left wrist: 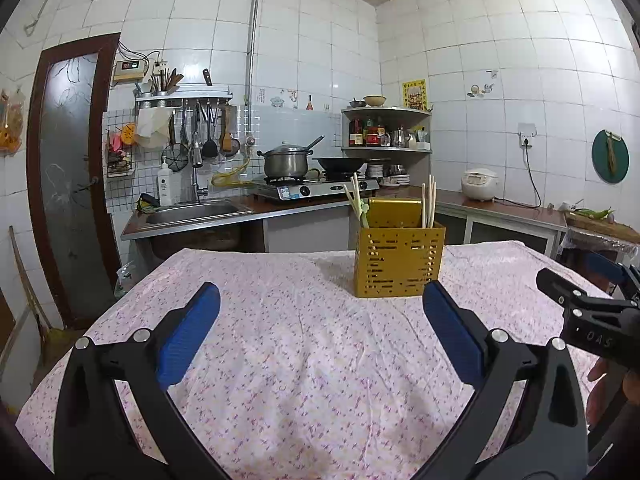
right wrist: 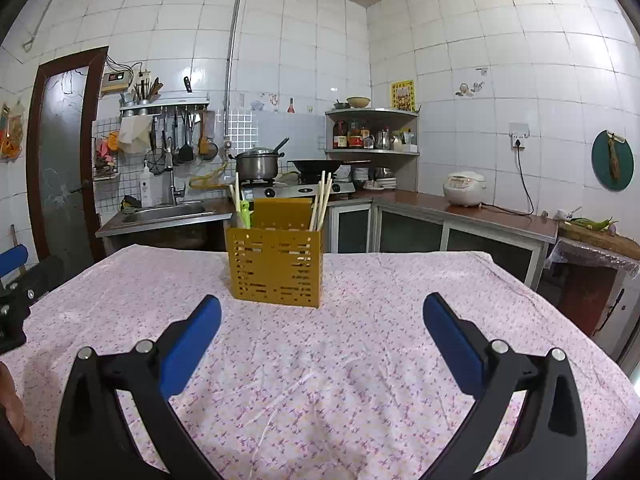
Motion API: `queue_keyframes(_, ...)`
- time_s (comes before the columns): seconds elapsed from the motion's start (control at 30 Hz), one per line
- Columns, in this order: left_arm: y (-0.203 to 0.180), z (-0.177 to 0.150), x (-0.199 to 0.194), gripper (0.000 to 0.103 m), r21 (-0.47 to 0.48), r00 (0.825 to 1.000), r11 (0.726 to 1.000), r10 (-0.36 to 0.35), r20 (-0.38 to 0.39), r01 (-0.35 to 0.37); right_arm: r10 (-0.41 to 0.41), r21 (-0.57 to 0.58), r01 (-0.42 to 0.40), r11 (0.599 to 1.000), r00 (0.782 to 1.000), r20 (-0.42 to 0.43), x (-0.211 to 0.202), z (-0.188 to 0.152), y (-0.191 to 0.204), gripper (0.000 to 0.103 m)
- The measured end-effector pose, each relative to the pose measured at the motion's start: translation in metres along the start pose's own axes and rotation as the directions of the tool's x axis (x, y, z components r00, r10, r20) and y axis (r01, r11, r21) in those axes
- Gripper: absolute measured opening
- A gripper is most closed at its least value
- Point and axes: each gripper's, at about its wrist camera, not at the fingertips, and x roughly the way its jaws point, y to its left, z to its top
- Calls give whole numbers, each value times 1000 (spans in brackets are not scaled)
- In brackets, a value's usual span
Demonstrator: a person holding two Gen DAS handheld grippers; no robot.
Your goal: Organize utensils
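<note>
Left gripper (left wrist: 320,320) fingers spread wide over the floral-clothed desk (left wrist: 300,360), empty, right gripper (right wrist: 322,324) fingers likewise spread, yellow utensil holder (right wrist: 276,268) upright at the desk's far middle, chopsticks (right wrist: 322,204) standing inside

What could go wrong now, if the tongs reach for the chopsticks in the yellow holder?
1. The yellow holder stands free on a wrinkled tablecloth; a sideways pull could tip or slide it.
2. The chopsticks lean loosely together, so closing on one may drag out others.
3. Both the left tongs and the right tongs are open and aim at the same holder; they might collide.
</note>
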Motion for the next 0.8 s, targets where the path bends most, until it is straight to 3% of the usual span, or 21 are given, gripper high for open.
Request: queue_keyframes(0.8, 2, 0, 1, 98, -32, 1000, 999, -30, -9, 30, -30, -20, 31, 999, 999, 43, -12, 1, 7, 99)
